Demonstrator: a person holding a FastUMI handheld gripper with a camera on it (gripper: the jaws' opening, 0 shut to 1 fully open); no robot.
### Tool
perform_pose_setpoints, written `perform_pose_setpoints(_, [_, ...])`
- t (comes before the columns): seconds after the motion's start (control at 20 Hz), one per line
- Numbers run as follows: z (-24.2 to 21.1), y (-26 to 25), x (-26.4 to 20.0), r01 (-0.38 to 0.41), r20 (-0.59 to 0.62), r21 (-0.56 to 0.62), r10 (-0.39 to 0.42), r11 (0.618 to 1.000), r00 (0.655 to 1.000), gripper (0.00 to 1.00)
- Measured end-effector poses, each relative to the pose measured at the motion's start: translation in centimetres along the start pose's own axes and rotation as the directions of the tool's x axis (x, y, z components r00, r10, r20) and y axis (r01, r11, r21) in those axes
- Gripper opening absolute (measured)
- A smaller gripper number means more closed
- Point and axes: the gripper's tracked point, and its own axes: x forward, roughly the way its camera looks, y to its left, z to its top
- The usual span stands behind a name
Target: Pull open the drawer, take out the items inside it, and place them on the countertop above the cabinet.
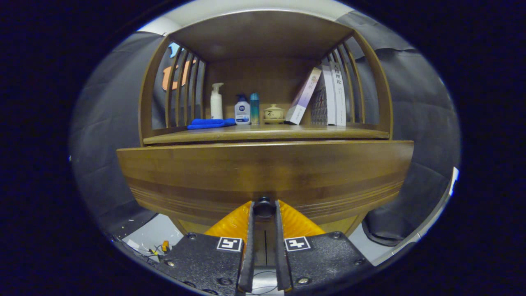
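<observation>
Now the gripper (264, 213) has its fingers closed narrow on the dark knob (264, 206), at the bottom centre of the drawer front (263, 172). Drawer sits below the countertop (267, 132); pull axis judged straight back, toward the holder.

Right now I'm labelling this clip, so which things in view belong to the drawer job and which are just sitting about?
Job:
- wide brown wooden drawer front
- small dark round knob, clamped by the tool
- wooden countertop

Sitting about:
- folded blue cloth
- white pump bottle
- white lotion bottle with a blue cap
- small cream lidded pot
- leaning books
</observation>
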Motion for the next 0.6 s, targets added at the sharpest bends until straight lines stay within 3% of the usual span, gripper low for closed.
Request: perform_pose_setpoints(0.6, [-1.5, -0.1, -5.1, -0.02, -0.015, -0.013, 0.02, 1.0, 1.0, 0.25])
